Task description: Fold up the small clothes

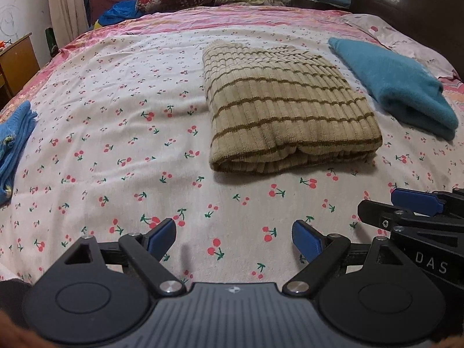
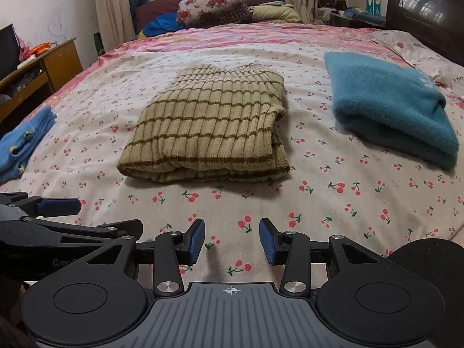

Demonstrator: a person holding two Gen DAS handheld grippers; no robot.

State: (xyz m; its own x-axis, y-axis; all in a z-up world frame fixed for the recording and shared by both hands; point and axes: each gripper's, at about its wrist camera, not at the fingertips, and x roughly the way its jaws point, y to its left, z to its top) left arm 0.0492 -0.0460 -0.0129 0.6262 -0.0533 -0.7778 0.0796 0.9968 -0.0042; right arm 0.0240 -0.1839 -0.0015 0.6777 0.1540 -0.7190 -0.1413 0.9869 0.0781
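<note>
Tongs, left [image 1: 233,239] and right [image 2: 231,239], gape empty over our bed [image 2: 333,208]. Striped sweater [image 2: 208,133] and teal one [image 2: 388,107] lie folded; blue garment [image 2: 23,142] at the left edge seems left.

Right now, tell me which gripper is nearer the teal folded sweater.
Right. The right gripper hovers open over the sheet with the teal folded sweater ahead to its right; the left gripper, also open, sits further left, beyond the right one.
</note>
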